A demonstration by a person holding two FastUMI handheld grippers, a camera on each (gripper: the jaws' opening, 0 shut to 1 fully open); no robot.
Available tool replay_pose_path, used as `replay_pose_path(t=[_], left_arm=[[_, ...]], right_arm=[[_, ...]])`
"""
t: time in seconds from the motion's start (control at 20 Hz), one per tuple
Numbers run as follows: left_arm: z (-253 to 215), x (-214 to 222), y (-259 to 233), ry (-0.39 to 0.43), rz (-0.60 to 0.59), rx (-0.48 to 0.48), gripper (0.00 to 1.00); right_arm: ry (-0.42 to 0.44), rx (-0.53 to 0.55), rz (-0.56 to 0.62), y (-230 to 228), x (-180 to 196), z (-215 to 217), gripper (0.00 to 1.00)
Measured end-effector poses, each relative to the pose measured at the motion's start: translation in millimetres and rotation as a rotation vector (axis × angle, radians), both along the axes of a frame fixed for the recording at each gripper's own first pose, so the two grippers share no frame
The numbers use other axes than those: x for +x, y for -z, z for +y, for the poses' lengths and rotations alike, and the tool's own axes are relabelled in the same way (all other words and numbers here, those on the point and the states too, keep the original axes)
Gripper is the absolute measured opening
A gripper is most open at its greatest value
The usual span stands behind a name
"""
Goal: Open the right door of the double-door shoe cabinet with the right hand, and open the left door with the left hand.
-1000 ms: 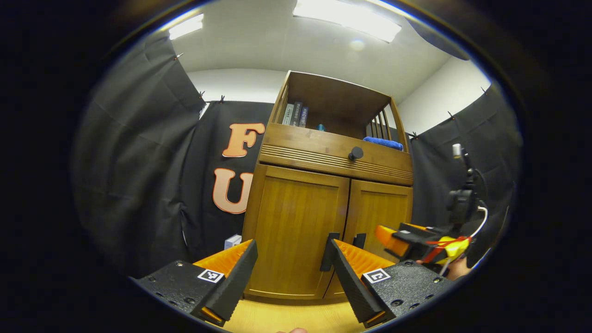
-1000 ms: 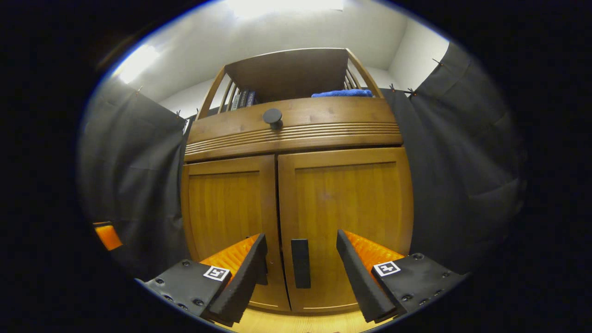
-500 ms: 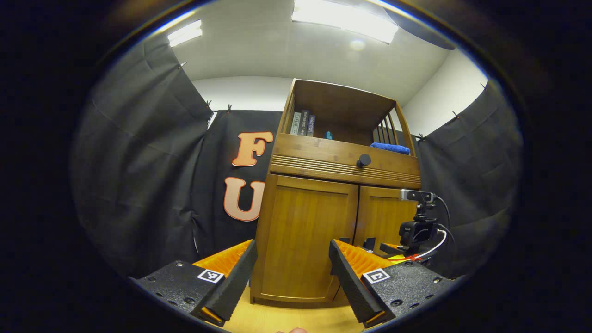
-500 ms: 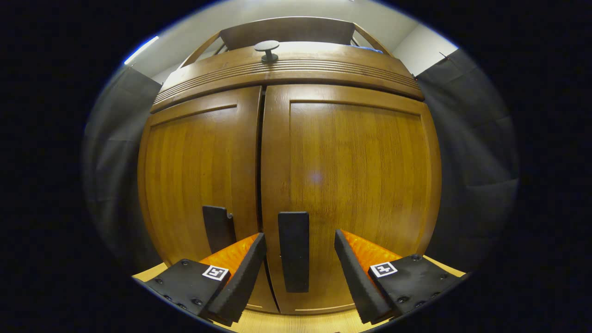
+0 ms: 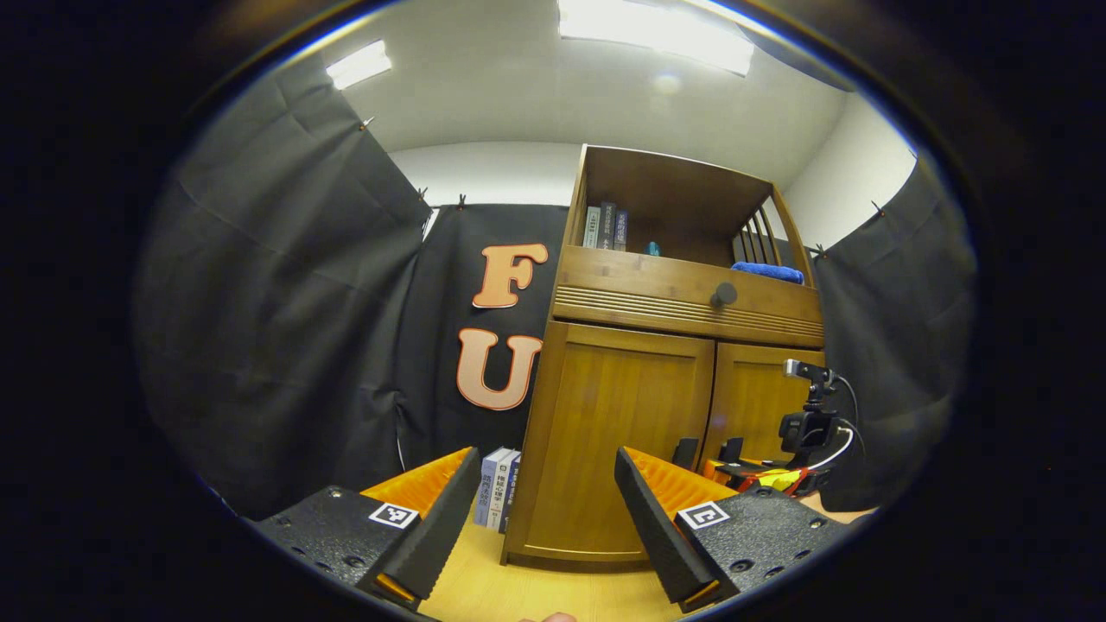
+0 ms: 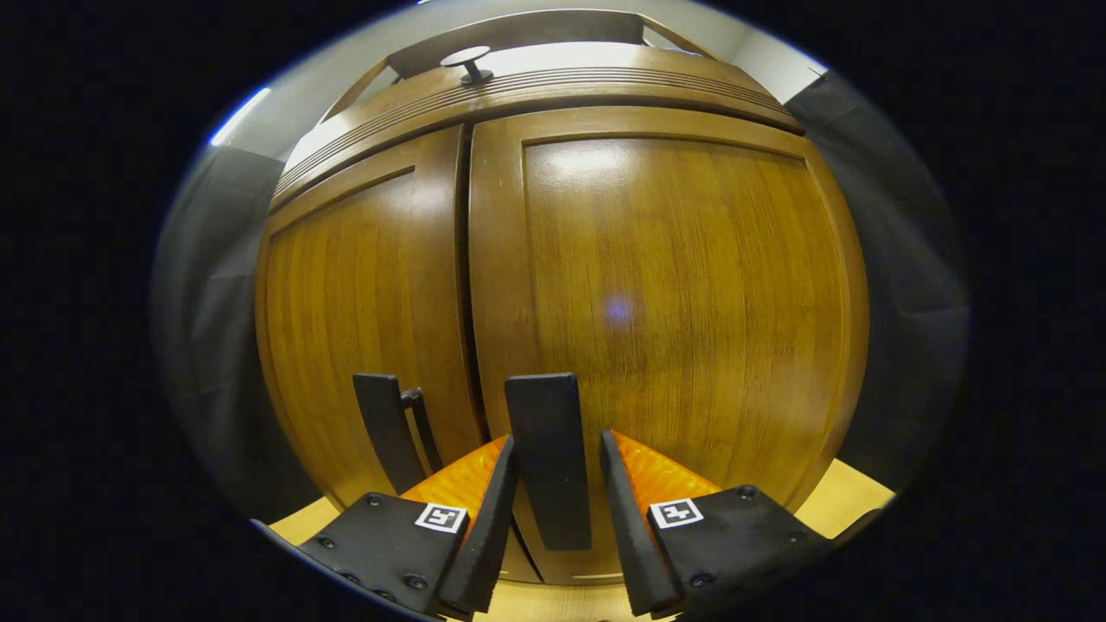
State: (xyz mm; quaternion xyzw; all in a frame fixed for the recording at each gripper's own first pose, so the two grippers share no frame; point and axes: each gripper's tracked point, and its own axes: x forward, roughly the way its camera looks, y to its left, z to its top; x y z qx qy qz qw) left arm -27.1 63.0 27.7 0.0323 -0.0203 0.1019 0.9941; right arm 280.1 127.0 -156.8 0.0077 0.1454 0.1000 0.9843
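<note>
Right gripper [image 6: 557,484] nearly closed around right door's [image 6: 665,285] upright bar handle [image 6: 547,458] — contact uncertain; rigid hinged panel, likely swings lightly — left gripper [image 5: 544,510] wide open, empty.

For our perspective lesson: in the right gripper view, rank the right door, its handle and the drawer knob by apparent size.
1. Right door, largest by far.
2. Right door's handle.
3. Drawer knob, smallest, though it sits farther from the camera, so its true size stays unsure.
</note>
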Motion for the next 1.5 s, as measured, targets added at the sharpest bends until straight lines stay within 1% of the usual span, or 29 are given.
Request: replay_pose_path(t=[0.05,0.1,0.15,0.25,0.35,0.4,0.45,0.5,0.55,0.6,0.7,0.75,0.8,1.05,1.1,1.25,1.35,1.4,1.5], left_arm=[[1,-3,-1,-0.003,-0.001,-0.002,0.94],[0,-5,0,-0.003,-0.001,-0.005,0.90],[-1,-6,1,-0.002,0.001,-0.010,0.90],[-3,-8,3,-0.001,0.010,-0.019,0.90],[-7,-10,6,0.003,0.022,-0.021,0.90],[-8,-11,8,0.006,0.028,-0.021,0.94],[-10,-11,9,0.011,0.035,-0.021,0.91],[-12,-11,10,0.017,0.041,-0.021,0.91],[-15,-11,12,0.024,0.047,-0.021,0.94],[-18,-11,12,0.031,0.050,-0.021,0.94],[-22,-11,15,0.043,0.058,-0.019,0.94],[-24,-11,16,0.048,0.063,-0.019,0.94],[-27,-11,17,0.055,0.066,-0.021,0.94],[-38,-6,23,0.091,0.079,-0.027,0.94],[-41,-4,25,0.099,0.084,-0.028,0.94],[-49,0,31,0.125,0.099,-0.029,0.94],[-54,2,31,0.141,0.092,-0.037,0.94],[-56,5,33,0.149,0.092,-0.044,0.94],[-61,9,37,0.164,0.098,-0.059,0.94]], right_arm=[[-0.032,0.019,0.014,1,-2,5,0.63],[-0.039,0.018,0.014,1,2,6,0.49],[-0.051,0.001,0.026,2,0,6,0.36],[-0.068,-0.030,0.032,3,-4,5,0.36],[-0.082,-0.022,0.033,1,-9,5,0.35],[-0.090,-0.016,0.031,-1,-11,5,0.33],[-0.094,-0.015,0.031,-2,-16,4,0.31],[-0.096,-0.017,0.029,-3,-21,2,0.31],[-0.097,-0.021,0.025,-4,-26,0,0.31],[-0.098,-0.024,0.019,-6,-28,-1,0.31],[-0.104,-0.026,0.009,-10,-38,-6,0.40],[-0.108,-0.023,0.008,-12,-42,-8,0.40],[-0.112,-0.021,0.006,-14,-46,-11,0.31],[-0.153,-0.001,-0.017,-23,-66,-22,0.36],[-0.157,0.005,-0.013,-23,-71,-24,0.40],[-0.164,0.007,-0.024,-26,-79,-33,0.41],[-0.162,0.009,-0.024,-29,-84,-38,0.40],[-0.158,0.012,-0.022,-29,-86,-41,0.31],[-0.148,0.010,-0.020,-30,-89,-47,0.32]])
